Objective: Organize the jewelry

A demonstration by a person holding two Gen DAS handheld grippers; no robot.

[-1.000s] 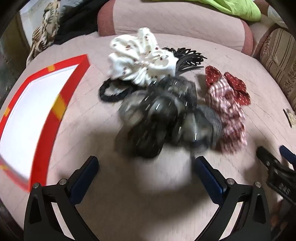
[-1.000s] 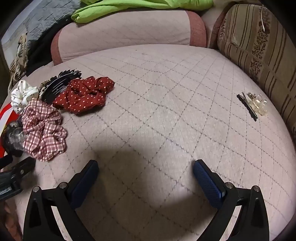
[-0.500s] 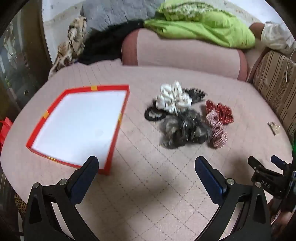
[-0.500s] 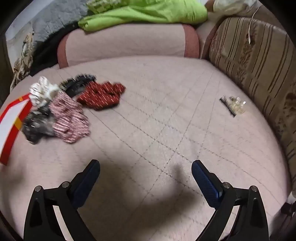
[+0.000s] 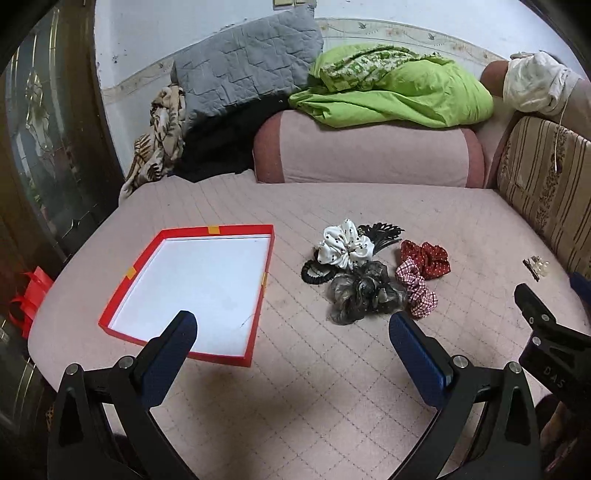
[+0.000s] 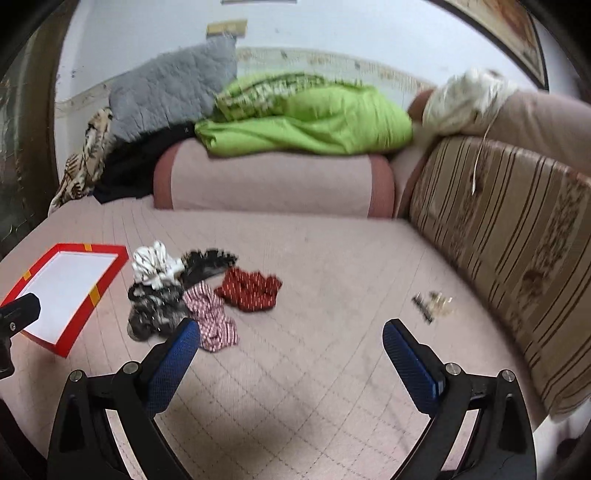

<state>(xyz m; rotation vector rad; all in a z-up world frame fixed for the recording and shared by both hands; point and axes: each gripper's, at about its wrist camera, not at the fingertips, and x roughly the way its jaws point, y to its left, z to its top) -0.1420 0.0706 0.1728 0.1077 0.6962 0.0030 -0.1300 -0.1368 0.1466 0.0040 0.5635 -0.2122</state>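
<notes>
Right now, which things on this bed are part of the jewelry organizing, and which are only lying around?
Part of the job:
red tray
white scrunchie
grey scrunchie
checked scrunchie
red dotted scrunchie
black hair tie
black claw clip
small clips

Just lying about:
green blanket
grey cushion
pink bolster

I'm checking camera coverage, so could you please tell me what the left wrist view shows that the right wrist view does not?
Only the left wrist view shows the red ribbon beside the bed, the black hair tie lying clear of the pile, and the right gripper at its right edge. Only the right wrist view shows the framed picture on the wall and a part of the left gripper at its left edge. Both show the red tray, the scrunchie pile, the small clips and the green blanket.
</notes>
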